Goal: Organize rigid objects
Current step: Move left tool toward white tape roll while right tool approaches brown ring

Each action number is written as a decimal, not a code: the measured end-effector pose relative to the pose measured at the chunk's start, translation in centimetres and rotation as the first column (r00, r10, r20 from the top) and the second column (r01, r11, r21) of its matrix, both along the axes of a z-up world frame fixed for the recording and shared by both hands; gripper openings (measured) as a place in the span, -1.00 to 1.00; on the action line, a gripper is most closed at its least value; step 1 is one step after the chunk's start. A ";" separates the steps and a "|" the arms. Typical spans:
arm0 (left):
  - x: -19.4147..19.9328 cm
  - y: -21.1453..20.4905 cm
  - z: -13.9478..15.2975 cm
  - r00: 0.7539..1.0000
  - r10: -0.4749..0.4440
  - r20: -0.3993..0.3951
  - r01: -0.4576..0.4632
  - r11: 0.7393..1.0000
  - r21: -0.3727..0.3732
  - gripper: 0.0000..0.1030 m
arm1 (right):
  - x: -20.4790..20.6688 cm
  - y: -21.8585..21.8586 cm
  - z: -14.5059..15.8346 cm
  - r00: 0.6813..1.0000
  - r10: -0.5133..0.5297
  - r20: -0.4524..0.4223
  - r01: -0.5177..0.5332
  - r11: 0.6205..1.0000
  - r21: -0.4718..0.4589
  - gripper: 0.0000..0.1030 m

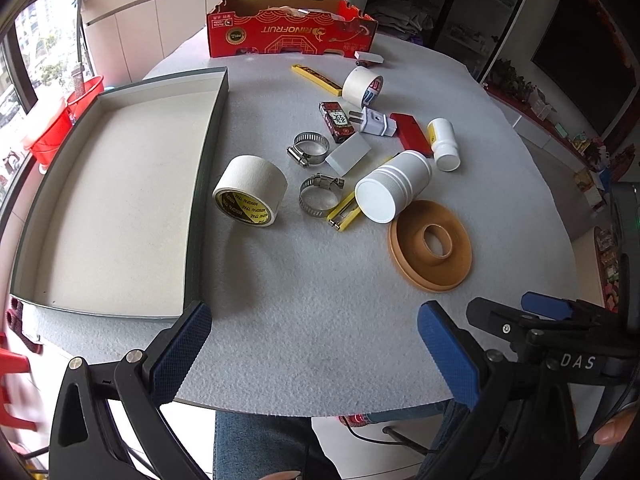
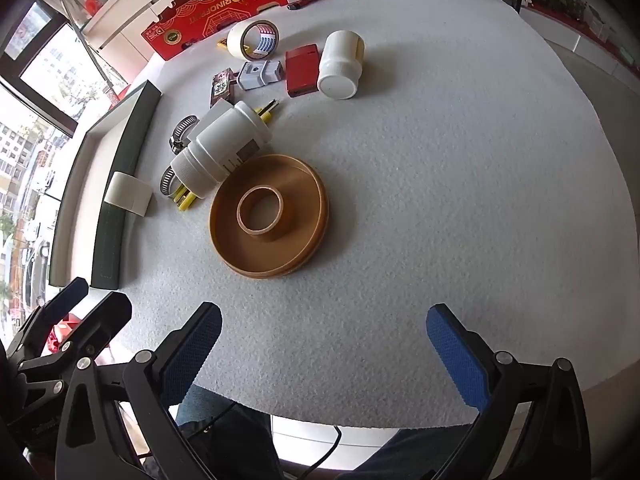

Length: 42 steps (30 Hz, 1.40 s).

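Observation:
A shallow grey tray point(image 1: 208, 152) with a bare white floor lies at the left of the table; its rim also shows in the right wrist view point(image 2: 132, 140). Loose objects lie to its right: a white tape roll point(image 1: 252, 190), two hose clamps point(image 1: 318, 200), a large white bottle point(image 1: 394, 184) on its side, a tan ring disc point(image 1: 430, 246) point(image 2: 270, 216), a small bottle point(image 1: 442, 144), a plug point(image 1: 374, 120) and a red box point(image 1: 412, 134). My left gripper point(image 1: 314, 340) is open and empty above the near table edge. My right gripper point(image 2: 324, 344) is open and empty, near the disc.
A red cardboard fruit box point(image 1: 288, 30) stands at the far edge. A second tape roll point(image 1: 364, 88) and a yellow cutter point(image 1: 316, 78) lie near it. The table's front edge point(image 1: 320, 410) is just under the grippers. Red buckets point(image 1: 52, 136) stand beyond the tray.

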<state>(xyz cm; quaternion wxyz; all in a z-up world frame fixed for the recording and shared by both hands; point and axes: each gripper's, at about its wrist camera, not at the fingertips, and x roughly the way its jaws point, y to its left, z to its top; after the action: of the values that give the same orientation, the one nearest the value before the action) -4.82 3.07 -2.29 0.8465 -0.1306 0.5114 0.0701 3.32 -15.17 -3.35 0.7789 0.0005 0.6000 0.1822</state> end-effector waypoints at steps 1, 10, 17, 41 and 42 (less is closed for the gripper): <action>0.1 0.0 -0.1 1.000 -0.001 -0.003 0.001 1.000 -0.002 1.00 | 0.0 0.0 -0.1 1.000 0.002 -0.002 -0.002 1.000 0.000 1.00; 0.5 -0.1 -0.5 1.000 -0.009 -0.008 0.009 1.000 0.001 1.00 | 0.4 -0.2 -0.8 1.000 -0.001 -0.006 0.001 1.000 0.001 1.00; 0.8 0.1 -0.8 1.000 -0.002 -0.017 0.002 1.000 -0.004 1.00 | 0.4 0.3 -1.0 0.999 -0.010 -0.032 0.009 1.000 -0.019 1.00; 2.1 2.5 -3.5 1.000 -0.015 -0.025 0.012 0.991 -0.130 1.00 | 3.3 3.5 -0.8 0.999 0.027 -0.033 -0.027 1.000 0.005 1.00; 2.1 2.6 -3.4 1.000 -0.020 -0.019 0.017 0.991 -0.130 1.00 | 3.5 4.0 -0.7 0.999 0.038 -0.030 -0.038 0.999 0.008 1.00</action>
<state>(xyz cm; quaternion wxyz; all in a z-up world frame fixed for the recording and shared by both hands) -2.74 5.66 -5.71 0.8316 -0.1801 0.5245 0.0301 6.78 -11.21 -4.09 0.7662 -0.0050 0.6110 0.1991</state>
